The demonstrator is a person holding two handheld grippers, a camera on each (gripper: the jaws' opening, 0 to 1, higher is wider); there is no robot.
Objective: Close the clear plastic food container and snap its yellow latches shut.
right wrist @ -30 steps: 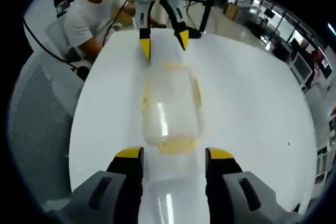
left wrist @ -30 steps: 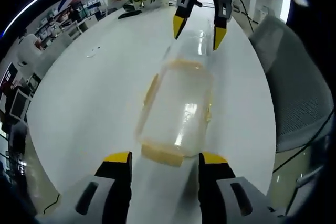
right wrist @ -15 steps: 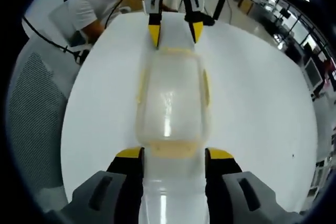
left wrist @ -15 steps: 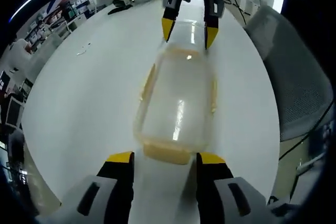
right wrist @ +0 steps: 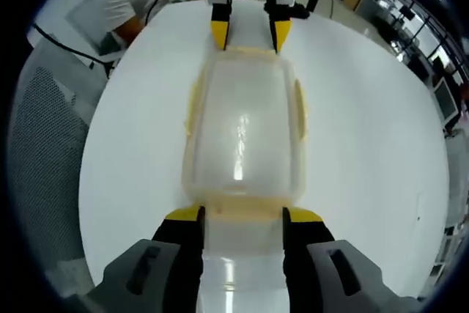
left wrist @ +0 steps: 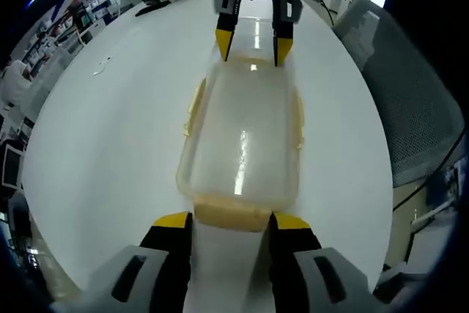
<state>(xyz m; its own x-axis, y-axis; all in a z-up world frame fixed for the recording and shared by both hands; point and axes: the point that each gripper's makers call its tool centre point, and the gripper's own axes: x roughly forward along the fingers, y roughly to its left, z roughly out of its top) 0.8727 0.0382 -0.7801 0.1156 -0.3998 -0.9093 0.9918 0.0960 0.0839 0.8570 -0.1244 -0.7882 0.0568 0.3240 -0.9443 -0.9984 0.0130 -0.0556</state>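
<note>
Clear plastic container [left wrist: 242, 141] w/ lid on, flat on white table [left wrist: 110, 144], yellow latches [left wrist: 233, 215] at ends & sides.

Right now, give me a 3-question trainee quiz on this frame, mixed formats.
1. True or false: the lid is already on the container.
2. Multiple choice: where do the two grippers stand relative to the container? A) both at one long side B) one at each short end, facing each other C) both above the lid
3. Short answer: what does the container rest on?

Key:
1. True. The clear lid sits on top, with a yellow latch at the near end and more latches along the sides.
2. B. The left gripper is open at one end, the right gripper open at the other.
3. A white table.
</note>
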